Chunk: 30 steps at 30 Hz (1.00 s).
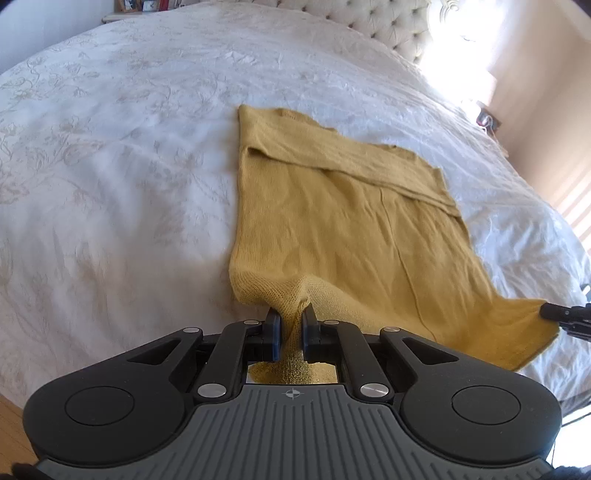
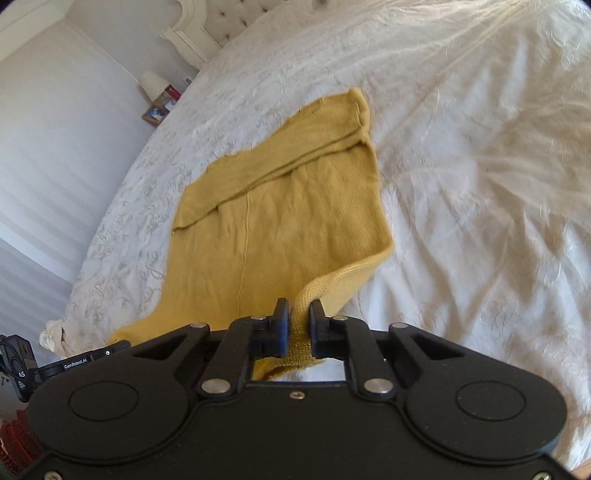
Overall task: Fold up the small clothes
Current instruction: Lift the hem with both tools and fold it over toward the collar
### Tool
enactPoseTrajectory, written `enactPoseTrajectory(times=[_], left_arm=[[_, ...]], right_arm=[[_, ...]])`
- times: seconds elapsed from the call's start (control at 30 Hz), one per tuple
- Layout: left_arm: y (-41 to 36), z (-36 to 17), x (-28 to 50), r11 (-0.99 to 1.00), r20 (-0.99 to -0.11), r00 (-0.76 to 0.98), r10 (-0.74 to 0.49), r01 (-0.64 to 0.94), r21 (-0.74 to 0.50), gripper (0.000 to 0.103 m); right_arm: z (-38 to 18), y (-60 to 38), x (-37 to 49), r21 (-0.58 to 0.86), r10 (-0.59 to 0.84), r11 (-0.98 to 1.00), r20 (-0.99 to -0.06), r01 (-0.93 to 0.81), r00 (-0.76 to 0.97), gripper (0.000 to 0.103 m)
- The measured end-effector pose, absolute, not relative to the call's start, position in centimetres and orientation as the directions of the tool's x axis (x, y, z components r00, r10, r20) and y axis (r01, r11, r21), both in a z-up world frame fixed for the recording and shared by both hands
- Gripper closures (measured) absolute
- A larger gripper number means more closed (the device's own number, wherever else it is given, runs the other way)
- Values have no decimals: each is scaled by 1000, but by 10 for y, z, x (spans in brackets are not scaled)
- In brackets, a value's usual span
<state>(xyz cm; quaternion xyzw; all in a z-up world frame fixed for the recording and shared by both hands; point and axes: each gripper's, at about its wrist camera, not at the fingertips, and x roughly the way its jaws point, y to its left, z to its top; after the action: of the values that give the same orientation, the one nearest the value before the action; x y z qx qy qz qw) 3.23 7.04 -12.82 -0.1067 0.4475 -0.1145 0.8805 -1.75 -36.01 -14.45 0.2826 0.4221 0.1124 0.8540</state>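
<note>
A mustard-yellow knit garment (image 1: 343, 221) lies spread on the white bed, with a sleeve folded across its far part. My left gripper (image 1: 290, 321) is shut on the garment's near left hem corner and lifts it slightly. My right gripper (image 2: 298, 314) is shut on the near right hem corner of the same garment (image 2: 288, 214). The right gripper also shows at the right edge of the left wrist view (image 1: 569, 315), at the garment's other near corner. The left gripper shows at the lower left of the right wrist view (image 2: 74, 363).
The white embroidered bedspread (image 1: 110, 166) surrounds the garment on all sides. A tufted headboard (image 1: 391, 26) stands at the far end. A nightstand with picture frames (image 2: 160, 105) is beside the bed. Wooden floor (image 1: 11, 410) shows at the bed's near edge.
</note>
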Motion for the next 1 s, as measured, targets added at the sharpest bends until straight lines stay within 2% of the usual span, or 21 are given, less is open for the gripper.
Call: enactPoseTrajectory(times=[0.13, 0.23, 0.3, 0.4, 0.43, 0.47, 0.53, 0.67, 0.83, 1.0], left_arm=[[68, -114, 49, 947, -736, 604, -305, 109, -303, 93], [62, -108, 63, 945, -727, 612, -311, 116, -307, 93], [58, -108, 72, 948, -735, 606, -305, 120, -295, 93], [54, -114, 82, 952, -750, 591, -296, 116, -283, 93], [53, -116, 83, 952, -753, 588, -295, 112, -286, 93], [53, -118, 84, 952, -756, 585, -295, 109, -287, 93], [52, -122, 85, 952, -761, 579, -293, 105, -288, 93], [54, -128, 83, 952, -770, 567, -293, 96, -291, 93], [61, -126, 79, 951, -768, 574, -286, 71, -301, 93], [65, -127, 75, 952, -772, 571, -278, 56, -302, 93]], right_arm=[[-138, -364, 4, 587, 431, 809, -636, 38, 640, 93], [-136, -371, 19, 612, 441, 789, -620, 48, 649, 93], [-140, -374, 29, 613, 444, 787, -644, 73, 623, 85], [-153, -368, 40, 575, 467, 817, -707, 47, 531, 82], [-157, -366, 41, 565, 465, 824, -726, 52, 507, 73], [-161, -364, 39, 555, 461, 830, -738, 54, 493, 55], [-160, -354, 35, 523, 446, 852, -745, 17, 496, 39], [-157, -328, 43, 487, 446, 872, -750, -49, 489, 39], [-162, -297, 69, 352, 397, 918, -775, -184, 492, 38], [-184, -286, 91, 260, 388, 906, -823, -333, 414, 34]])
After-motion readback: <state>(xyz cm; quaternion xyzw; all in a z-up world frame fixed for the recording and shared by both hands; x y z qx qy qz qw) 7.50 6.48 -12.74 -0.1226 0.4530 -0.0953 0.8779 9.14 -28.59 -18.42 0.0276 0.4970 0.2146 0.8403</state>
